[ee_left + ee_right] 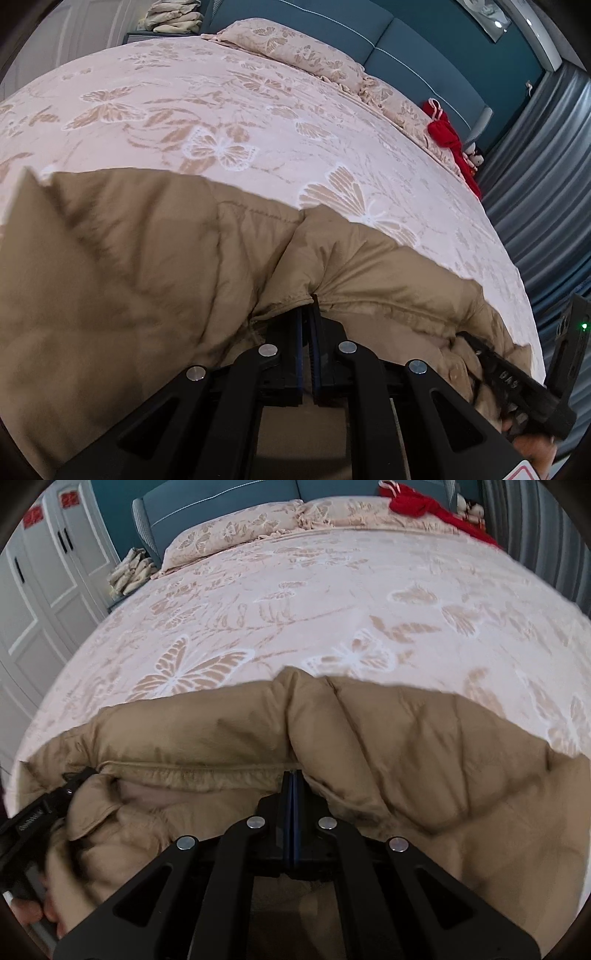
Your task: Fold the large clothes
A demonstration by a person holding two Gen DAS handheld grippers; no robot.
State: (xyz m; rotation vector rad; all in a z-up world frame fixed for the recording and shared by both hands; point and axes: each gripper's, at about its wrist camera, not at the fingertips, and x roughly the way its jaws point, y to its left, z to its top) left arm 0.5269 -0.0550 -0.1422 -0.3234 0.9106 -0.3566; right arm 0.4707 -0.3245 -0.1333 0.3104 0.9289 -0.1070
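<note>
Your tan padded jacket [155,266] lay bunched across the near part of the bed [192,122], on the pale butterfly-patterned cover, and both pairs of tongs had hold of it along one stitched hem.

Your left tongs [308,310] were nearly together, with only a thin gap between the blue pads, and the jacket's hem edge was pinched at their tips. The fabric rose away from them, puffing up to the left and right of the grip, with a deep crease running up from the tips.

Your right tongs [292,779] were pressed fully together on the same hem, which ran off to the left from their tips as a straight seam. The jacket's bulk sat above and to the right of them.

Each pair showed in the other's view: the right tongs at the lower right of the left camera, the left tongs at the lower left of the right camera, both at the jacket's edge.

Two patterned pillows [229,535] lay at the headboard, and a red garment [424,506] at the bed's far corner, well apart from the jacket.
</note>
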